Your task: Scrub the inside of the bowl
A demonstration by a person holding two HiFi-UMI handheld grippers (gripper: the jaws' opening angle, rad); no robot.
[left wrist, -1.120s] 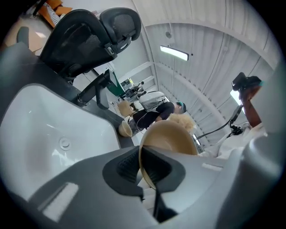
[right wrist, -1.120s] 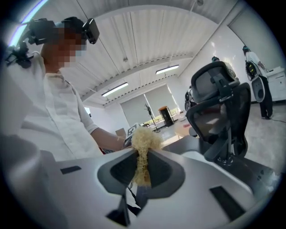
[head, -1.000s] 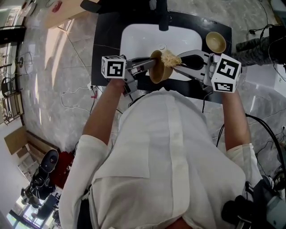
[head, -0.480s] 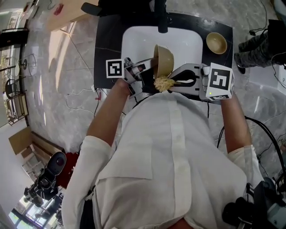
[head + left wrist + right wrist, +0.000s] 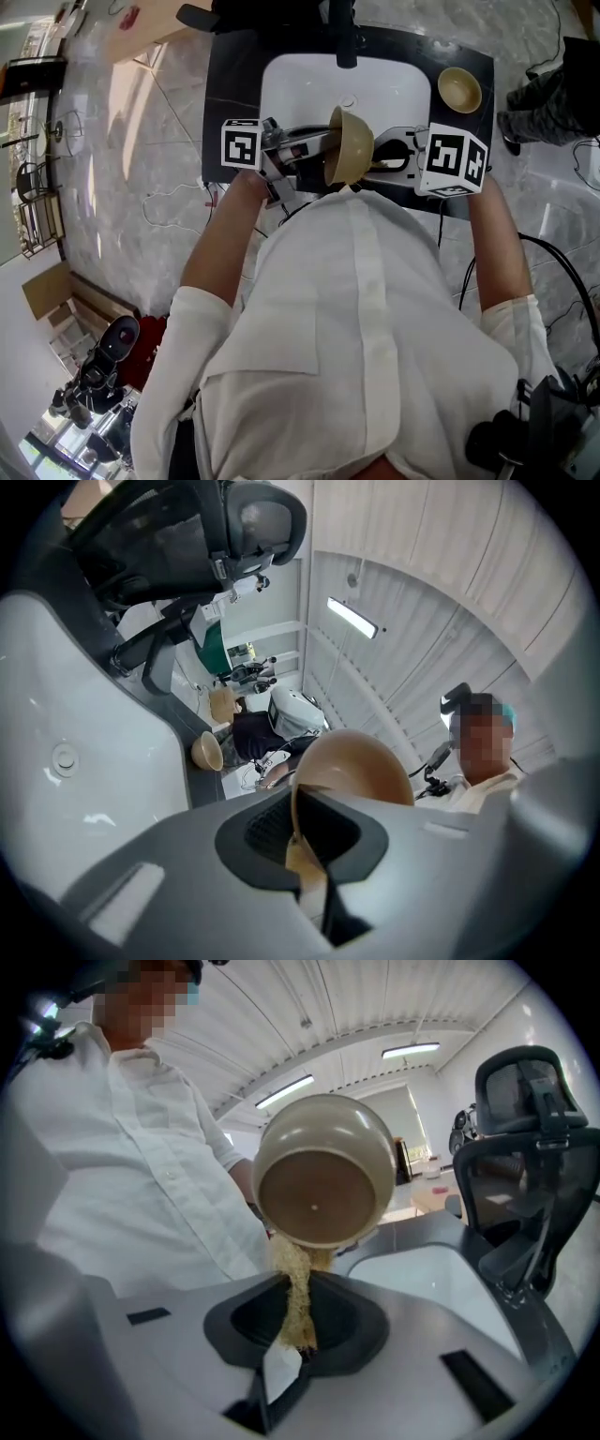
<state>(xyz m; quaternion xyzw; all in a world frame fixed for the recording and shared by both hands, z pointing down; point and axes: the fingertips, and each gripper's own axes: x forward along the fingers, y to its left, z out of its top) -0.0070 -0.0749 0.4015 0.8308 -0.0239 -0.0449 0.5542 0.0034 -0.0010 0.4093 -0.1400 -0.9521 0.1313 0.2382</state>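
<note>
Over the white sink (image 5: 291, 89), a tan bowl (image 5: 352, 145) hangs on its side. My left gripper (image 5: 322, 152) is shut on its rim. In the left gripper view the rim runs between the jaws (image 5: 305, 855) and the bowl's (image 5: 361, 766) rounded outside rises beyond them. My right gripper (image 5: 382, 165) is just right of the bowl. In the right gripper view the bowl's (image 5: 314, 1185) brown inside faces me, and a tan fibrous scrubber (image 5: 295, 1293) is pinched in the right gripper (image 5: 298, 1330), its top touching the bowl's lower rim. The head view hides the scrubber.
A second tan bowl (image 5: 459, 89) stands on the black counter (image 5: 230, 94) right of the sink. The dark faucet (image 5: 345, 37) is at the sink's far edge. A black office chair (image 5: 530, 1129) stands beyond the sink. Cables lie on the marble floor (image 5: 159, 206).
The scrubber went from the bowl's upper rim down past its near side and is now hidden behind the bowl. The right gripper shifted left and closer; the bowl rose slightly.
</note>
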